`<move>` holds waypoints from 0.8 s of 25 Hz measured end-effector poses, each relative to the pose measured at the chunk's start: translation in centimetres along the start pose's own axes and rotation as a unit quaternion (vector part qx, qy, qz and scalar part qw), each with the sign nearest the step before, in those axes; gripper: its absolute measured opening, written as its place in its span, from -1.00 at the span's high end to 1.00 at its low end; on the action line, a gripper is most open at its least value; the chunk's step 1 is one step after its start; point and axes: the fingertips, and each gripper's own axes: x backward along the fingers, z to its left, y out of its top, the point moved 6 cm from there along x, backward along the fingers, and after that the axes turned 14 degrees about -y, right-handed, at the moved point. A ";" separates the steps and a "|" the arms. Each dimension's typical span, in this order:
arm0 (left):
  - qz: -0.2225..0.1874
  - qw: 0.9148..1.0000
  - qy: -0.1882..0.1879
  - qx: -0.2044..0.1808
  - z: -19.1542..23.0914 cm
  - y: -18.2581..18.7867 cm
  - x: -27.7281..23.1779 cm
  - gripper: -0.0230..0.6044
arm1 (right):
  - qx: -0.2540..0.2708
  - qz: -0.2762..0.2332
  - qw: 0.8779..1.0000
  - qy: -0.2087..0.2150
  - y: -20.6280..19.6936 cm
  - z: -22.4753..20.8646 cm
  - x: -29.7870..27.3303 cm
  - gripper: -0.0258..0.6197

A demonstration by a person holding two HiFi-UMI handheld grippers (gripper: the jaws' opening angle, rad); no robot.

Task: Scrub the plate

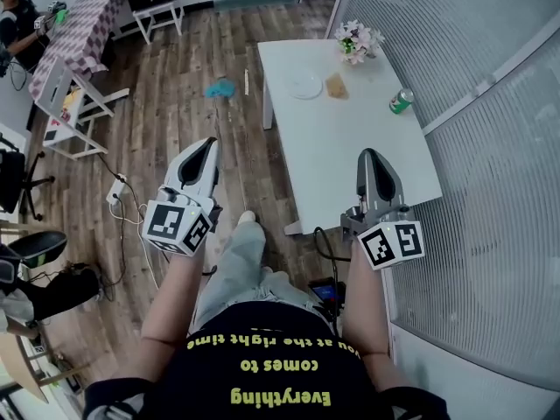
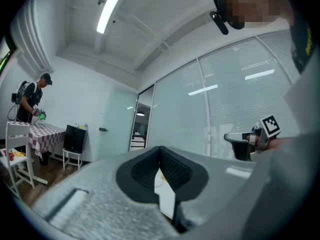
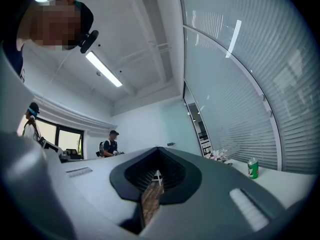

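Scrubbing not begun: plate point(image 1: 306, 86) & brown sponge point(image 1: 336, 85) lie untouched on surface point(image 1: 350, 156); our left gripper point(image 1: 210, 143) & right gripper point(image 1: 369, 156) hang well short, fingers closed, empty.

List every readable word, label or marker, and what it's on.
"Everything comes to ...ou at the right time": yellow, upside down, on the person's black shirt.
Print on the green can: too small to read.
Cubes on left gripper and right gripper: black square markers, no words.
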 end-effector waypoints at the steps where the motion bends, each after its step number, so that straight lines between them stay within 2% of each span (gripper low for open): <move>1: 0.001 1.000 -0.002 0.002 0.6 -0.2 -0.7 0.92 | 0.001 0.000 1.000 -0.002 -0.1 -0.2 -0.6 0.90; 9: 0.012 0.999 -0.050 0.008 6.2 -0.7 -7.8 0.92 | 0.001 -0.003 0.999 -0.045 -0.7 -1.9 -7.1 0.91; 20: 0.024 0.993 -0.109 0.023 15.3 -0.8 -16.7 0.92 | 0.008 0.003 0.996 -0.093 -2.3 -1.4 -16.2 0.90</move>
